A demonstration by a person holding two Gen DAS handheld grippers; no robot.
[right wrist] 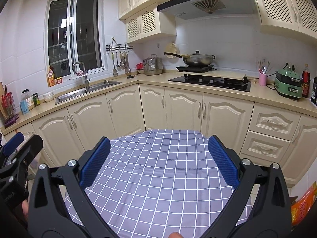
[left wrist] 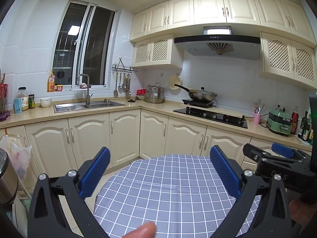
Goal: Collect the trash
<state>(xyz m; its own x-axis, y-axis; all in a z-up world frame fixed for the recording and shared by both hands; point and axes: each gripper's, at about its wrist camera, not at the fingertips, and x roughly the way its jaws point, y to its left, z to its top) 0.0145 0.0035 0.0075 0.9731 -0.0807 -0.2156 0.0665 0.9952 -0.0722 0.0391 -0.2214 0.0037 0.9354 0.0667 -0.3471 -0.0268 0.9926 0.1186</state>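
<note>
two grippers, left gripper (left wrist: pixel 160 172) and right gripper (right wrist: pixel 159 161), jaws spread empty over one table (left wrist: pixel 168 188).

Home kitchen: sink (left wrist: pixel 89 105), hob (left wrist: pixel 211 116), cabinets (left wrist: pixel 210 8).

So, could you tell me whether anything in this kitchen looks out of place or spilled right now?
Nothing looks spilled or damaged. The checked tablecloth lies bare, with only a slight crease. One small oddity: a pinkish cloth is draped over the tap above the sink. Both grippers, left and right, are open and empty.
</note>
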